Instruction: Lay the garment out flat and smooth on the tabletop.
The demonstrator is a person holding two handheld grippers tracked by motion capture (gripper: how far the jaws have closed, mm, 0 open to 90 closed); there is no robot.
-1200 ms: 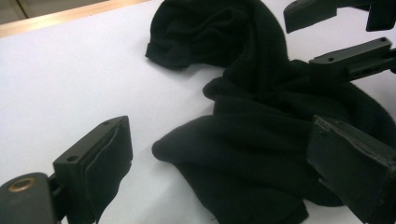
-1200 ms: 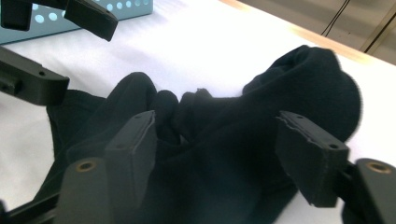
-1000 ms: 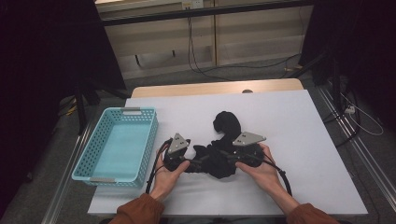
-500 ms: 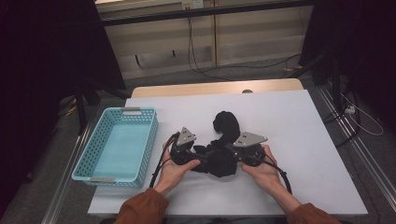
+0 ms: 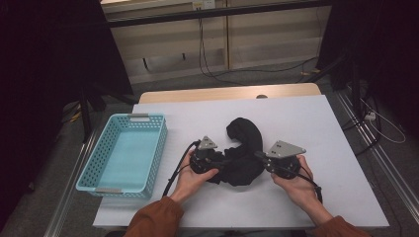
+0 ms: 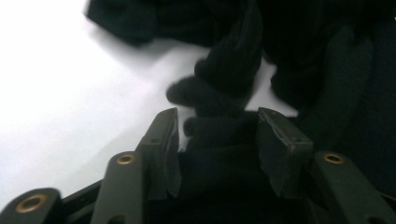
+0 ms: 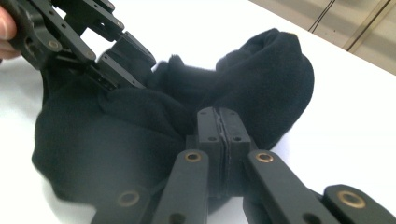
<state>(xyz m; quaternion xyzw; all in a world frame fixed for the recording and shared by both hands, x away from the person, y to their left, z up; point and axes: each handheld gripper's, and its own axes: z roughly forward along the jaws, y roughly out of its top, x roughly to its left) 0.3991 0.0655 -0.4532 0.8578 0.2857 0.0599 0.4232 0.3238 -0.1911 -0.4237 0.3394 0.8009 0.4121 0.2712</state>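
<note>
While pinching, both grippers on cloth (image 5: 242, 153)

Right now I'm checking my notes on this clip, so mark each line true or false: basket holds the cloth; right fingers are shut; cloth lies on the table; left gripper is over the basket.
1. The blue basket holds the black cloth. False: nothing lies in it.
2. The right gripper has its fingers shut. True, pinching cloth.
3. The cloth lies on the white table. True.
4. The left gripper is over the basket. False: it is at the cloth, fabric between its fingers.
</note>
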